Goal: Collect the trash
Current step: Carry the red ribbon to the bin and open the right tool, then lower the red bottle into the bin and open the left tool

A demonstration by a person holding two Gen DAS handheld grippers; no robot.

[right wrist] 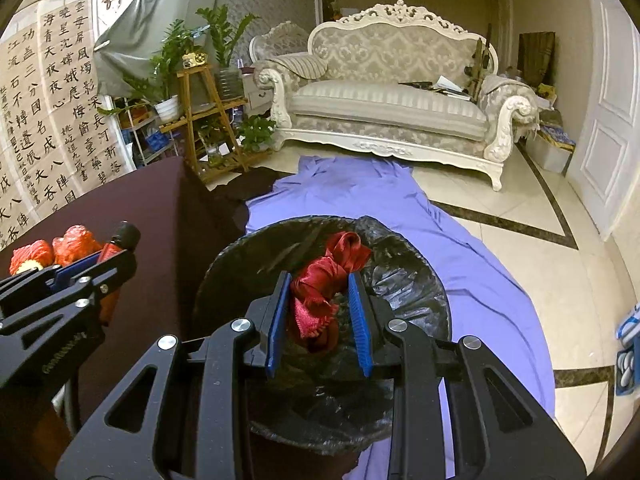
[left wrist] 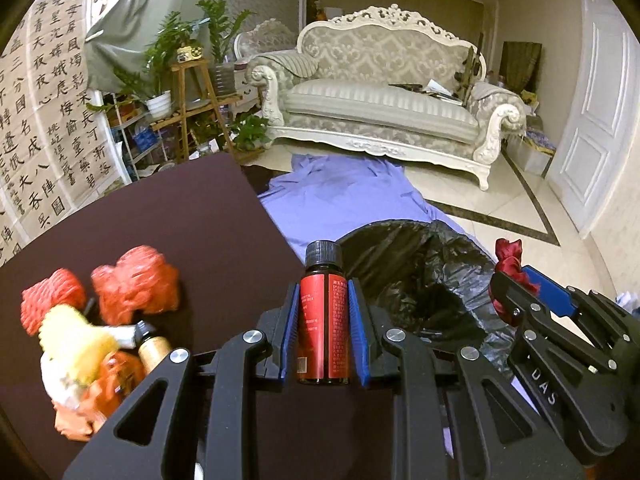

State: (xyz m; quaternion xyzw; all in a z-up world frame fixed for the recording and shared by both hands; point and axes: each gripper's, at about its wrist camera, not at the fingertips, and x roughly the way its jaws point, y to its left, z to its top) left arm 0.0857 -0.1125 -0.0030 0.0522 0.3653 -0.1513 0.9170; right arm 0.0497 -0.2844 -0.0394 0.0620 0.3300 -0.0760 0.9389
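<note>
My left gripper (left wrist: pixel 323 300) is shut on a small brown bottle (left wrist: pixel 323 320) with a red label and black cap, held upright near the right edge of the dark table (left wrist: pixel 180 216). A bin lined with a black bag (left wrist: pixel 424 276) stands just right of the table. In the right wrist view my right gripper (right wrist: pixel 320 292) is shut on a crumpled red ribbon (right wrist: pixel 328 276), directly over the black bag's (right wrist: pixel 400 280) opening. The right gripper (left wrist: pixel 532 292) with the ribbon (left wrist: pixel 508 256) shows at the right of the left wrist view.
Red and orange wrappers (left wrist: pixel 136 280), a yellow and white wrapper (left wrist: pixel 76 340) and a gold-capped tube (left wrist: pixel 154 350) lie on the table's left. A purple cloth (right wrist: pixel 472 264) covers the tiled floor around the bin. An ornate sofa (right wrist: pixel 392 100) and plant shelves (right wrist: pixel 208 112) stand behind.
</note>
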